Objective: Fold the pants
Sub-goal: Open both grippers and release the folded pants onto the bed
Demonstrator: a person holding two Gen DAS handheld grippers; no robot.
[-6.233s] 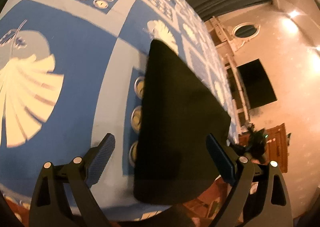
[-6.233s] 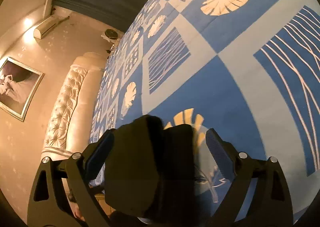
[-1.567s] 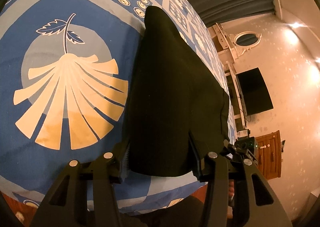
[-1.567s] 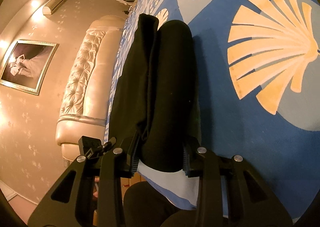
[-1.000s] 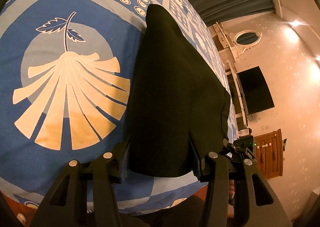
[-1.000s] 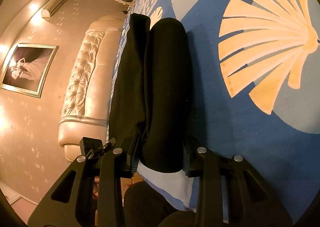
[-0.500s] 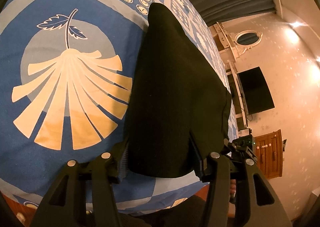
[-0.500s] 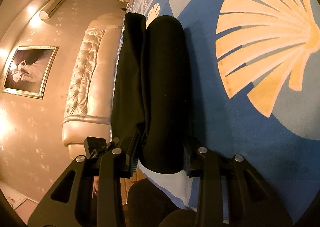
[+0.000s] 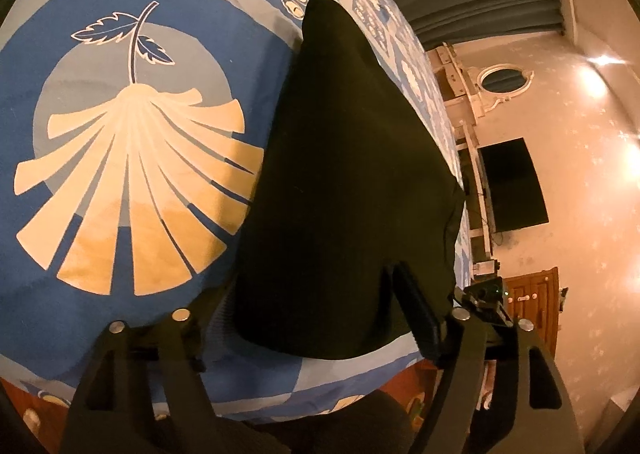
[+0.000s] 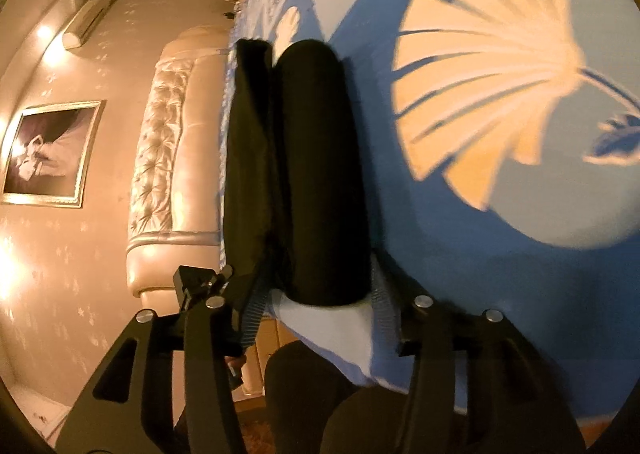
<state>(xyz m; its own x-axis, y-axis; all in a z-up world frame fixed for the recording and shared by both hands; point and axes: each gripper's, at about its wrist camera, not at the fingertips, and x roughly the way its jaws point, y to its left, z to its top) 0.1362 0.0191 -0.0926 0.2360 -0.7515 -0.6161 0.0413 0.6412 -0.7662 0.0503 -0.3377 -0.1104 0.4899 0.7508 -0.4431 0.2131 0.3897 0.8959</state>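
Both grippers — left gripper (image 9: 316,318) and right gripper (image 10: 316,302) — are opening off the black pants (image 9: 344,182), which they clamped a moment ago, leaving the folded bundle at the near edge of the bedspread (image 9: 80,234) — likely fold complete.

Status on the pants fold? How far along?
Done: the black pants lie folded into a compact stack near the edge of the blue patterned bedspread; the right wrist view shows stacked layers. In hand: both the left gripper and right gripper are opening their jaws, with the near end of the fabric between them. Left: back both grippers away; whether another fold is due is unclear.
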